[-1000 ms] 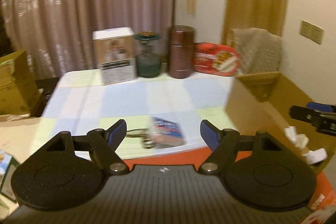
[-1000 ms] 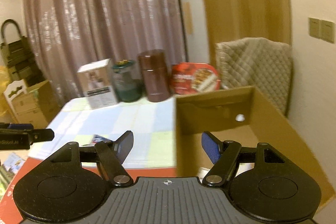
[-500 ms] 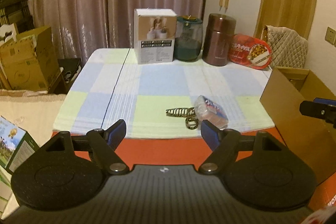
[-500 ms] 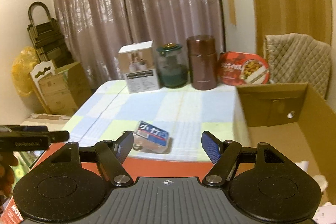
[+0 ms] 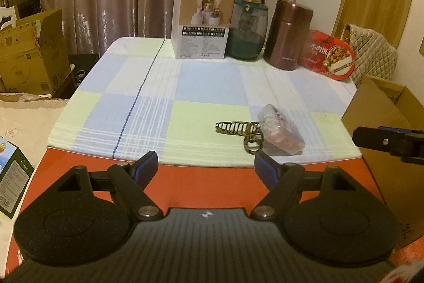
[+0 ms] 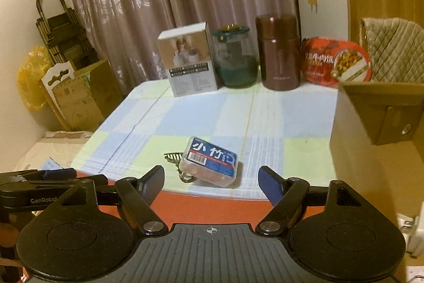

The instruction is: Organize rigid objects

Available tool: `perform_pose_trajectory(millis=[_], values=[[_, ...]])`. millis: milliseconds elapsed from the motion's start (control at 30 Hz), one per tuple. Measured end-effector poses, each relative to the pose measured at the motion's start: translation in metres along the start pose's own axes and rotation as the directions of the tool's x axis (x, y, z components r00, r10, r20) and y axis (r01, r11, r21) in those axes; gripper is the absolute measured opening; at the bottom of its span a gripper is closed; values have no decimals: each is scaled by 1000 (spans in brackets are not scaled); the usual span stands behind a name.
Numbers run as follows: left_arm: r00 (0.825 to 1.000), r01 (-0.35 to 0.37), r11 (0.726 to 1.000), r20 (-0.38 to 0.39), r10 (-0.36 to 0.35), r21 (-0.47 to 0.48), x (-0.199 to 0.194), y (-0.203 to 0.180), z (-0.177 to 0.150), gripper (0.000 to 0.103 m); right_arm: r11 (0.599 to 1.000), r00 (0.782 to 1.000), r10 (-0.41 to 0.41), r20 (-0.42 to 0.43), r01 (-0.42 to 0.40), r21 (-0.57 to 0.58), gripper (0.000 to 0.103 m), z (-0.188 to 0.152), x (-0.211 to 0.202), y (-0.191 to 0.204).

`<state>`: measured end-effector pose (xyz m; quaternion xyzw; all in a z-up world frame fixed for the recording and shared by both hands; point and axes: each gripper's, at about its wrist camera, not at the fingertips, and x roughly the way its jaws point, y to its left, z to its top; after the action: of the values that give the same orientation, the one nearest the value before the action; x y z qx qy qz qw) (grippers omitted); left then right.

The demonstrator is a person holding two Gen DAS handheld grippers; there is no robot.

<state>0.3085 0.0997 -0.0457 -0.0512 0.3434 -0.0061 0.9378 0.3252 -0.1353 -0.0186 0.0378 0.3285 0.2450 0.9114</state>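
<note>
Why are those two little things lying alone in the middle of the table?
They look left out. The clear plastic box lies slanted, with a hair clip tucked against it, while the other containers stand in a neat row by the curtain.

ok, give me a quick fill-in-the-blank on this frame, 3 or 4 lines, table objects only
1. The hair clip lies right beside the clear ____ with the blue label.
2. In the back row, the green glass jar stands between the white carton and the ____ canister.
3. Both claws hold ____.
4. The checked cloth covers most of an ____ tabletop.

Missing: box; brown; nothing; orange
</note>
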Motion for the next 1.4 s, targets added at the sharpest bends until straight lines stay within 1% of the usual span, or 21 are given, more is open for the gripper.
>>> perform_pose_trajectory(millis=[133, 333, 600, 767, 900, 1067, 1267, 1400], values=[[1000, 1, 1000, -12, -1, 6, 14, 1, 4, 77, 999, 1000, 17, -23, -16, 41, 77, 1, 18, -2], [1000, -11, 999, -19, 11, 37, 31, 3, 10, 77, 998, 998, 42, -40, -40, 43, 79, 2, 40, -1], [999, -12, 998, -44, 14, 56, 59, 9, 11, 77, 994, 998, 35, -49, -30, 107, 84, 0, 63, -14], [998, -10, 998, -59, 13, 61, 73, 10, 10, 77, 987, 997, 42, -65, -31, 156, 86, -3, 80, -23], [998, -3, 998, -61, 6, 55, 77, 11, 10, 77, 984, 997, 44, -70, -31, 178, 87, -3, 92, -23], [998, -5, 999, -55, 7, 36, 78, 15, 10, 77, 971, 995, 54, -80, -34, 237, 89, -2, 107, -24], [998, -8, 1000, -58, 9, 19, 83, 19, 12, 77, 965, 994, 51, -95, -24, 260, 90, -5, 120, -26], [998, -3, 1000, -55, 4, 17, 84, 19, 13, 77, 956, 994, 64, -92, -35, 292, 90, -8, 125, -31]])
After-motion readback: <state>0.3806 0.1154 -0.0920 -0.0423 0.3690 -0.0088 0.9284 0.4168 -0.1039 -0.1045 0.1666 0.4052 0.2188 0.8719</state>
